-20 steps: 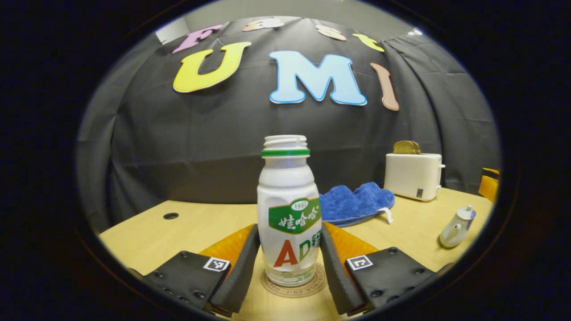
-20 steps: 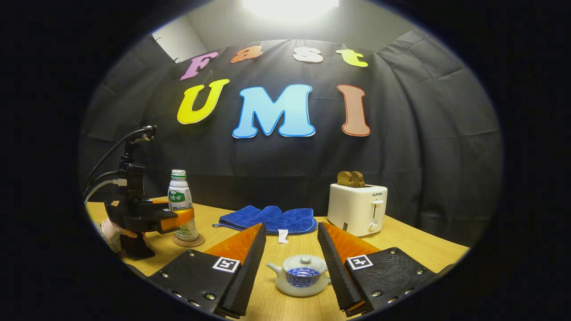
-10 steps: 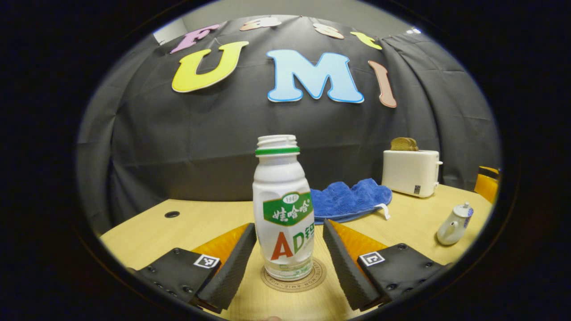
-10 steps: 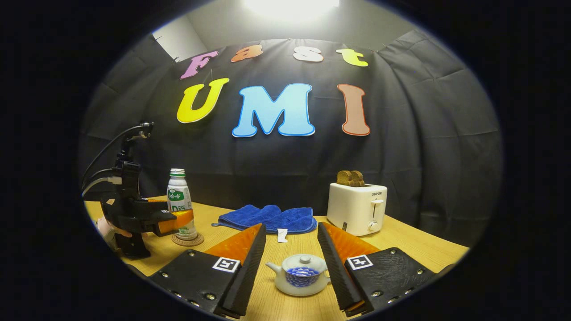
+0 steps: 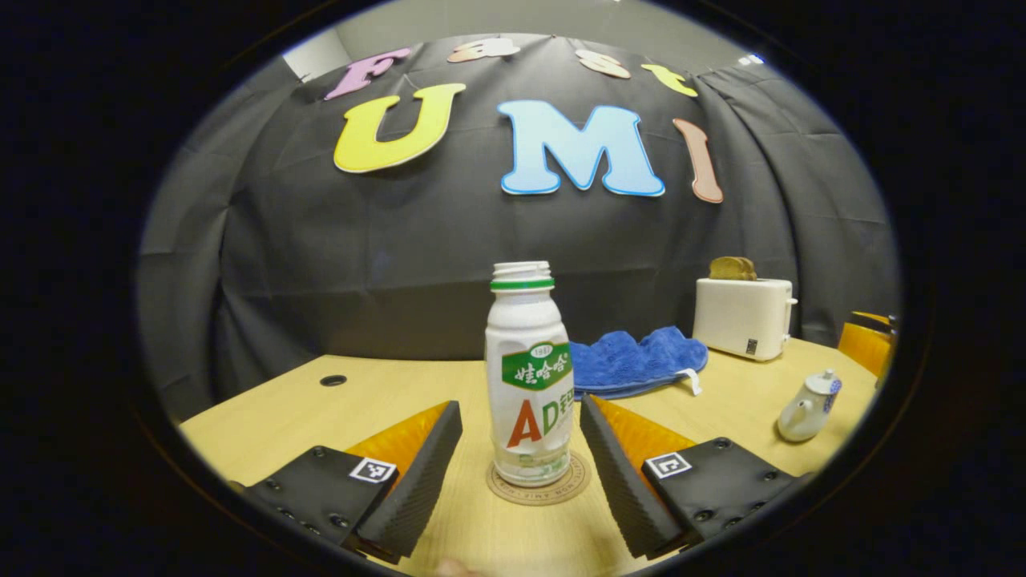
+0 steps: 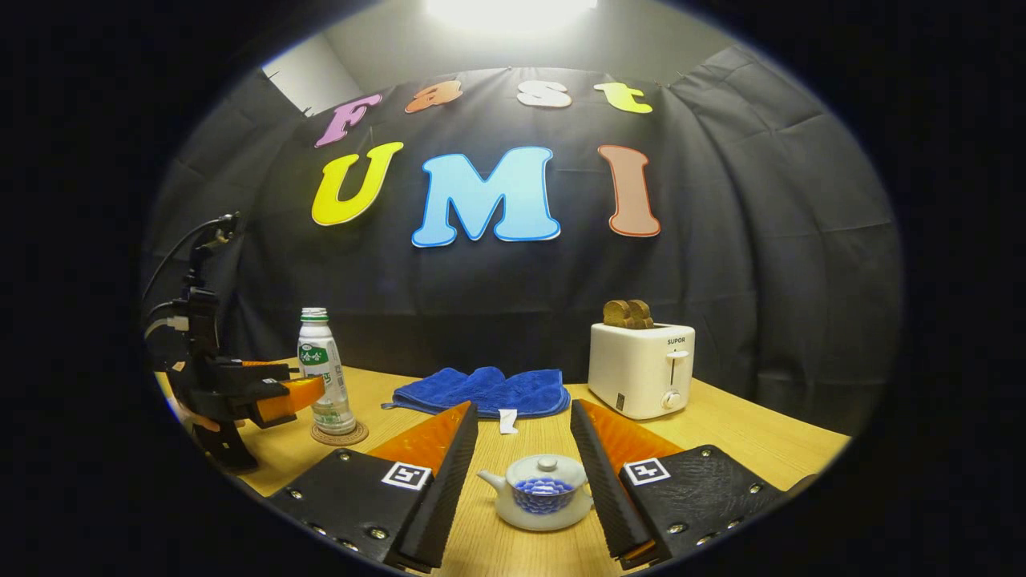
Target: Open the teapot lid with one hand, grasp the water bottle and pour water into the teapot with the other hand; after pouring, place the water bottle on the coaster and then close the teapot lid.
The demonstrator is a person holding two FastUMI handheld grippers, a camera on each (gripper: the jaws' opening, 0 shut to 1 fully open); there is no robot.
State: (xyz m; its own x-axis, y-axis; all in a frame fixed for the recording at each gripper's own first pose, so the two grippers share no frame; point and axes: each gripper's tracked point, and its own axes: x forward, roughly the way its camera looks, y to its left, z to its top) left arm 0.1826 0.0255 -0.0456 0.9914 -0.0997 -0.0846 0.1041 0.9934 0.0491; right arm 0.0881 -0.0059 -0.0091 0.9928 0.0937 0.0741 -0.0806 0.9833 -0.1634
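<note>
while the water bottle (image 5: 529, 377) stands upright on its coaster (image 5: 539, 489) (mouth up), both grippers' fingers gape, apparently empty.

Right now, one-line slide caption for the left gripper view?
Open left gripper facing the uncapped water bottle standing on its coaster.

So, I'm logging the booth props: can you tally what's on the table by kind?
Water bottle: 1
Coaster: 1
Teapot: 1
Blue cloth: 1
Toaster: 1
Total: 5
</note>
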